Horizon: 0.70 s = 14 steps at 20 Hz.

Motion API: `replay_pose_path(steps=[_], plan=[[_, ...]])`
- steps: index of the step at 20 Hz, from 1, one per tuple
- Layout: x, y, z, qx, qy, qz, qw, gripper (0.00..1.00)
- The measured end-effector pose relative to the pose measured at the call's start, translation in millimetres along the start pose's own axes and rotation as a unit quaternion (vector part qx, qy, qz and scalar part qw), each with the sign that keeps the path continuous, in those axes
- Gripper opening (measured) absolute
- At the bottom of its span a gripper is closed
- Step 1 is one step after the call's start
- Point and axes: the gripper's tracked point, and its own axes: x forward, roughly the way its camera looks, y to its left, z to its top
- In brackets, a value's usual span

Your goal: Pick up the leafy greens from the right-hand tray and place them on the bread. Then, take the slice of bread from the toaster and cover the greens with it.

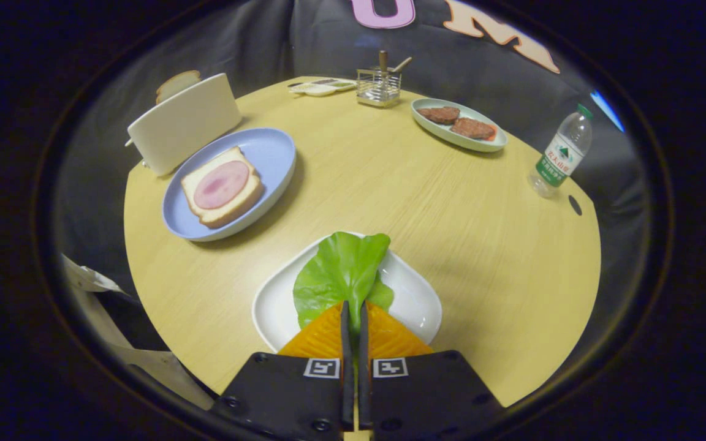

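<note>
The gripper (353, 312) had its fingers drawn nearly together on the stem end of the leafy greens (339, 272) — pinching the leaf, which spread just ahead of the fingertips over the white tray (417, 300). Whether the leaf had lifted clear of the tray could not be told. Beyond the fingers and to their left, the bread (221, 187) lay on the blue plate (267, 153) with a pink slice of ham on top, no greens on it yet. Farther off on that side, the toaster (184, 122) had its slice of bread (176, 82) standing in the slot — so the placing and the covering both looked left to do
</note>
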Motion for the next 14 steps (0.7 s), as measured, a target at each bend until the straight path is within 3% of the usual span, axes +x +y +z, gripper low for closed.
replay_pose_path(steps=[14], plan=[[-31.7,95.1,79.2,-0.026,-0.059,0.031,0.997,0.06]])
